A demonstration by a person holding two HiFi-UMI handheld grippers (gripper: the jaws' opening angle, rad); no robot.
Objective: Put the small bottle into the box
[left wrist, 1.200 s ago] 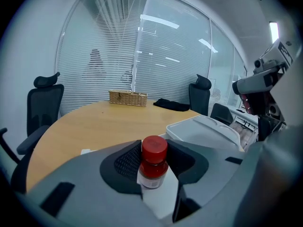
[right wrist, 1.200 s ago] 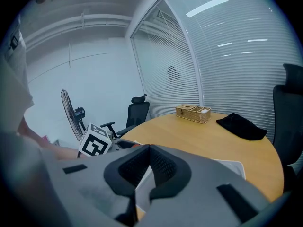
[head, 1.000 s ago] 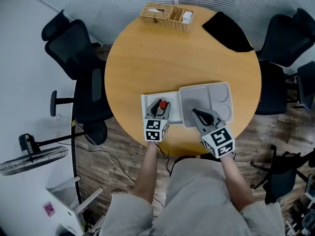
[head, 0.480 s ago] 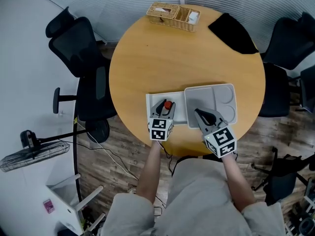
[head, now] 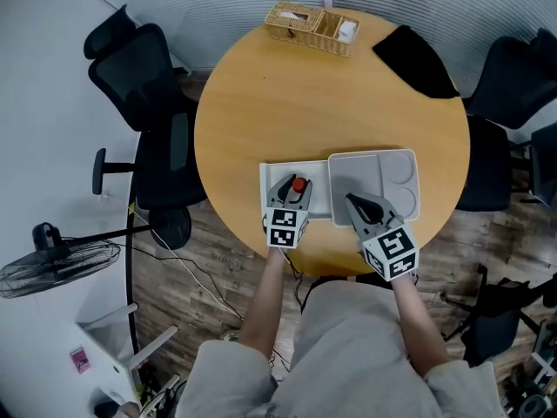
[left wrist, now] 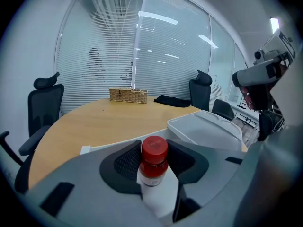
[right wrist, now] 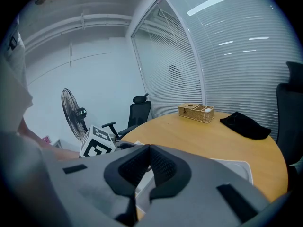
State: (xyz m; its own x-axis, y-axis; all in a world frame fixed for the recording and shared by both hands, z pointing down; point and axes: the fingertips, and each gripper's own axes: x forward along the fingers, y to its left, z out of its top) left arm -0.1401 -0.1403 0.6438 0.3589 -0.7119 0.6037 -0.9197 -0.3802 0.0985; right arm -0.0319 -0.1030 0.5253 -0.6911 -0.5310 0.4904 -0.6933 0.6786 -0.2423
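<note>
A small bottle [head: 298, 184] with a red cap and a white body [left wrist: 154, 162] stands upright between the jaws of my left gripper [head: 292, 191], which is shut on it. The bottle is over the shallow white box [head: 272, 179] near the table's front edge. Whether its base rests on the box floor is hidden. To the right, my right gripper [head: 350, 198] hovers over the near part of a pale grey sectioned tray [head: 389, 165]. Its pads [right wrist: 158, 162] meet with nothing between them.
The round wooden table [head: 287, 103] carries a wicker basket [head: 318, 26] and a black cloth [head: 416, 59] at its far side. Black office chairs [head: 144, 77] stand left and right of it. A floor fan [head: 52, 266] stands at the lower left.
The head view has shifted slightly. Both grippers and the bottle stay where they were.
</note>
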